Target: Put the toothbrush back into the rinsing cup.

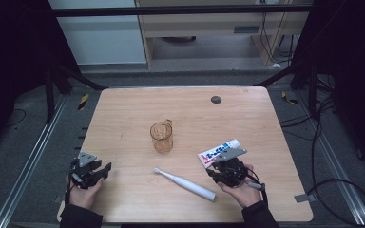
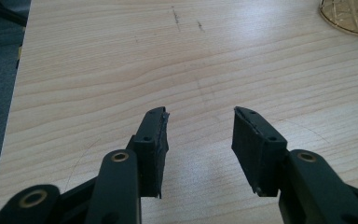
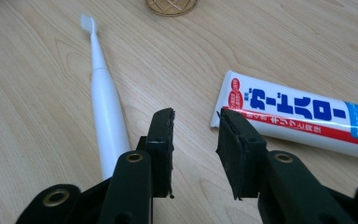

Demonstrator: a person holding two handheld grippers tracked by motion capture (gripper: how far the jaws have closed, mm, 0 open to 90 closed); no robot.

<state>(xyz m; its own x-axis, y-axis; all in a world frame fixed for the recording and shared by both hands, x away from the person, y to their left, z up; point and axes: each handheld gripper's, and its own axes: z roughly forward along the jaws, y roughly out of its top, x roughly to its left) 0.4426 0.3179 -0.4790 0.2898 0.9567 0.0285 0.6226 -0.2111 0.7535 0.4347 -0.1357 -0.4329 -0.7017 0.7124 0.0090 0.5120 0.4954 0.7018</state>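
We note the left claw (image 1: 105, 169) at the table's (image 1: 123, 118) near left corner, jaws wide, nothing between them. Mid-table stands an amber cup (image 1: 162, 137). Nearer, a white toothbrush (image 1: 185, 184) lies flat, bristles pointing left. Just right of it the right claw (image 3: 195, 122), jaws parted and empty, hangs above bare wood. The toothpaste tube (image 3: 298, 119) lies flat beside its right jaw.

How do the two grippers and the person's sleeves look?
Both the left gripper and the right gripper are black, each topped by a grey three-cornered plate. Their jaws are flat black blocks with ribbed pads, on arms with brass-ringed holes. A dark cable trails from the right one. The sleeves are dark.
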